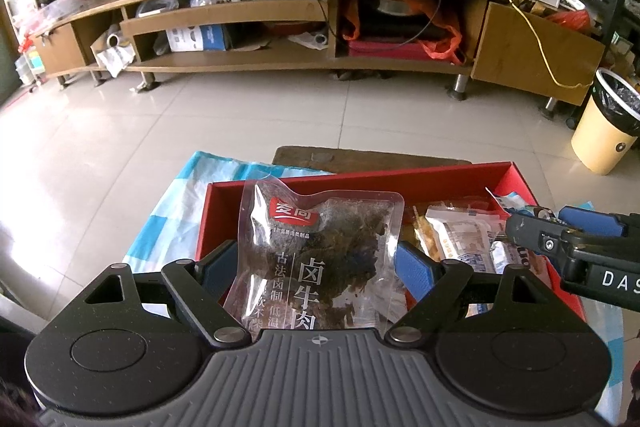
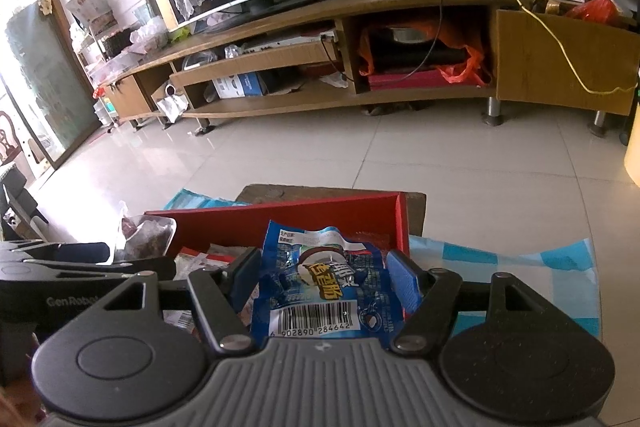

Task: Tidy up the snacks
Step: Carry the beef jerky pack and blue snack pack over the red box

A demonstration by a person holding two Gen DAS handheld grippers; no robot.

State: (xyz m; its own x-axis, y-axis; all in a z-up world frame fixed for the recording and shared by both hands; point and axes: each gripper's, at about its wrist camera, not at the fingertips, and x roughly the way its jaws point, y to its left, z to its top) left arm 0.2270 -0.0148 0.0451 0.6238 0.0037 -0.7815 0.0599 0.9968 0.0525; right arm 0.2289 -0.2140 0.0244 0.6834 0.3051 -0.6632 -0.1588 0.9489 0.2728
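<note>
Left tongs (image 1: 316, 259): clamped on clear beef packet (image 1: 316, 247), held upright over red box (image 1: 360, 178).
Beef packet: transparent pouch, dark shredded meat inside, red logo, white Chinese lettering.
Right tongs (image 2: 320, 277): clamped on blue snack bag (image 2: 320, 287), over box's right end.
Blue bag: crinkled, barcode facing near, yellow lettering.
Red box: on blue-checked cloth (image 1: 168, 211) on counter, holding pale wrapped snacks (image 1: 460, 231).

Red box (image 1: 400, 176), blue-white chk cloth (image 1: 168, 223)
</note>
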